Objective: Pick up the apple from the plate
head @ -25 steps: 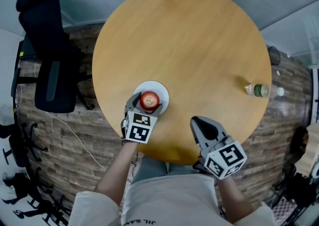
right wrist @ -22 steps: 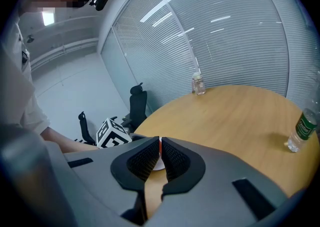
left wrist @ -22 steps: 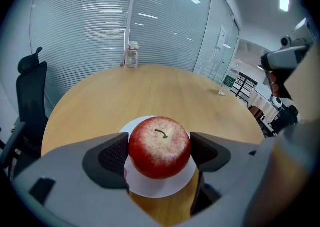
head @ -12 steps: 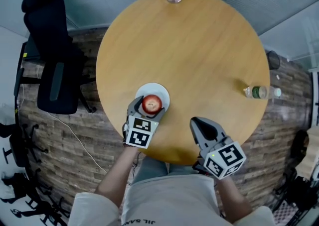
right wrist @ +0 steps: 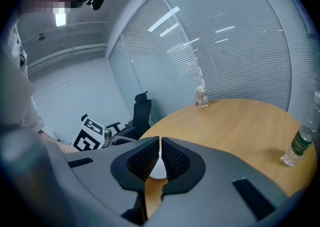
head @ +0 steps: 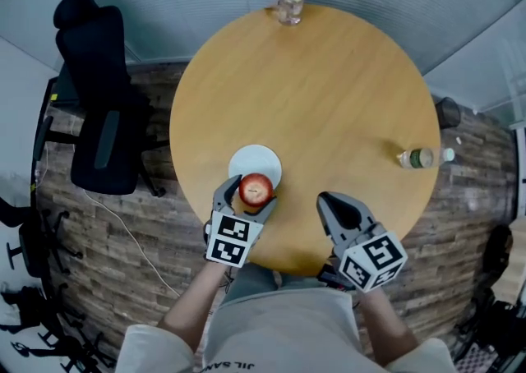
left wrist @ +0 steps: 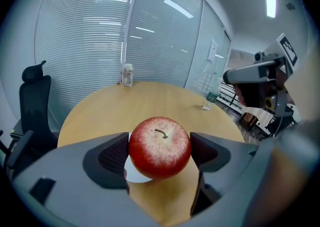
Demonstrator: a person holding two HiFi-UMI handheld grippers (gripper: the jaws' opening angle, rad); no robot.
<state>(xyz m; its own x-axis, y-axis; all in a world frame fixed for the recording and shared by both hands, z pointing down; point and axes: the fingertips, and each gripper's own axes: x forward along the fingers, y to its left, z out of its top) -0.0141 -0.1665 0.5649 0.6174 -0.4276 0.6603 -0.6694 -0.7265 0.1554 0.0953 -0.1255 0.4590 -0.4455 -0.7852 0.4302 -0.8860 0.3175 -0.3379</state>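
Note:
A red apple (head: 256,189) (left wrist: 160,146) is clamped between the two jaws of my left gripper (head: 247,192) (left wrist: 160,151), which is shut on it. The apple hangs above the table, lifted off the white plate (head: 255,162) (left wrist: 131,175), at the plate's near edge. The plate lies bare on the round wooden table (head: 329,92). My right gripper (head: 340,210) (right wrist: 160,160) hovers over the table's near edge to the right, jaws shut with nothing between them.
A glass jar with a pale lid (head: 288,0) (left wrist: 127,75) stands at the table's far edge. A plastic water bottle (head: 421,157) (right wrist: 300,144) lies at the right edge. A black office chair (head: 99,108) stands left of the table.
My left gripper has drawn back toward me with the apple, from over the plate's middle to its near edge. The right gripper has stayed put.

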